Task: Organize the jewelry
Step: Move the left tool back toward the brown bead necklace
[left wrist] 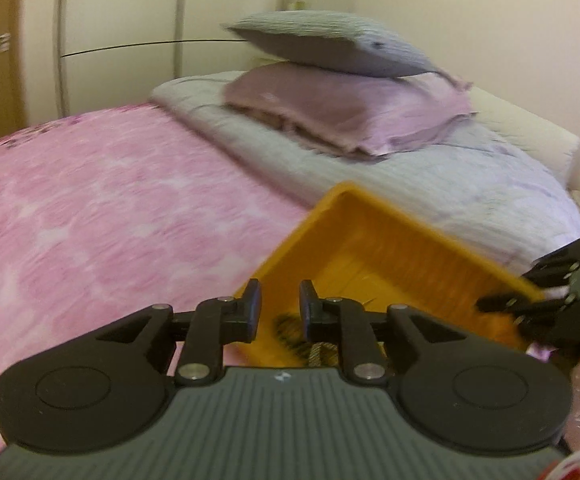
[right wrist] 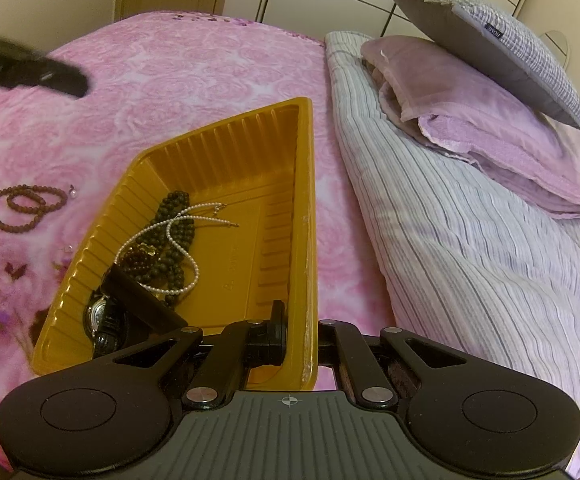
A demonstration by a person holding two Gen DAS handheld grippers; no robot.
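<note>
A yellow plastic tray (right wrist: 217, 148) lies on the pink bedspread (right wrist: 161, 72). In it are a dark bead necklace (right wrist: 177, 236), a pearl necklace (right wrist: 169, 224) and a wristwatch (right wrist: 99, 314), partly under a black piece. My right gripper (right wrist: 300, 320) is shut on the tray's near right rim, one finger inside the tray and the other hidden behind the rim. A brown bead bracelet (right wrist: 21, 206) lies on the bedspread left of the tray. My left gripper (left wrist: 279, 292) hangs above the bed, open a little with nothing between its fingers; the tray (left wrist: 330, 208) and the right gripper (left wrist: 530, 292) show behind it.
A folded striped quilt (right wrist: 450, 240) lies right of the tray, with a purple blanket (right wrist: 490, 128) and a grey pillow (right wrist: 490, 40) stacked on it. Two tiny pale pieces (right wrist: 73, 191) lie on the bedspread near the bracelet. A wardrobe (left wrist: 149, 20) stands behind the bed.
</note>
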